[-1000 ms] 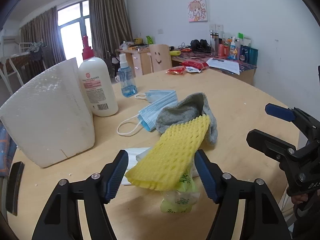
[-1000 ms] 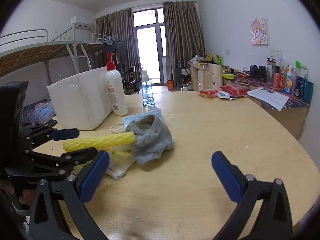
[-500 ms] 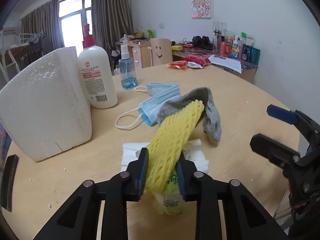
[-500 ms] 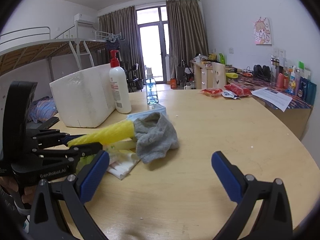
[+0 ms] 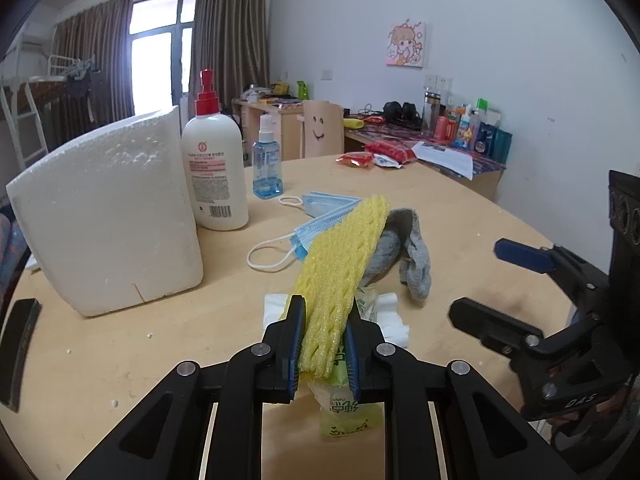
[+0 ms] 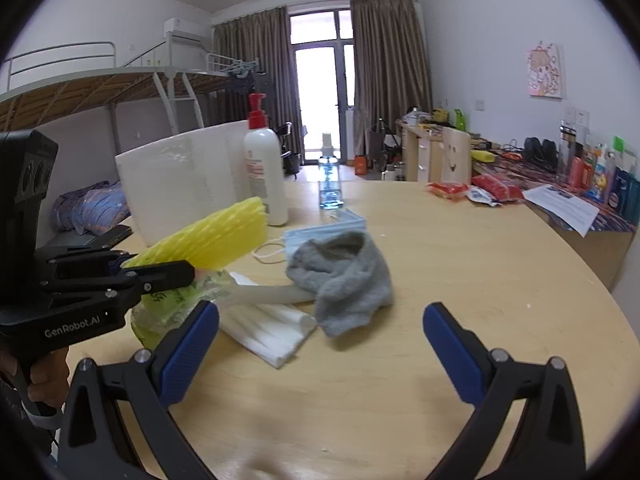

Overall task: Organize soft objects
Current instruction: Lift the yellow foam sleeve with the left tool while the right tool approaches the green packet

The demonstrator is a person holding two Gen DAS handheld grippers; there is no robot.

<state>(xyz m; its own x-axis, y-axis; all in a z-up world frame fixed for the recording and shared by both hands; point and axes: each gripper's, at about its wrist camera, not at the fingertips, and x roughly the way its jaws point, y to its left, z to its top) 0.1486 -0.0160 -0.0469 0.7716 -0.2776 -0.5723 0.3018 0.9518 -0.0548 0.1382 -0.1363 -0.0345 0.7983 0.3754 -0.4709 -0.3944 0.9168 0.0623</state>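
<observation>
Left gripper (image 5: 323, 338) pinching near end of yellow foam net sleeve (image 5: 340, 256); sleeve angled up, far end over grey sock (image 5: 404, 252) and blue face masks (image 5: 320, 220); green plastic packet (image 5: 344, 404) hangs just under the jaws, caught or only touching, cannot tell; right gripper (image 6: 320, 354) spread wide, holding nothing, near side of table (image 6: 460, 264), sock ahead of it; white foam box (image 5: 108, 212) far left looks the likely bin; advice: lift sleeve clear so it doesn't drag the sock or folded tissue (image 6: 268, 328); shake off packet if stuck; keep pinch light, foam crushes easily.
</observation>
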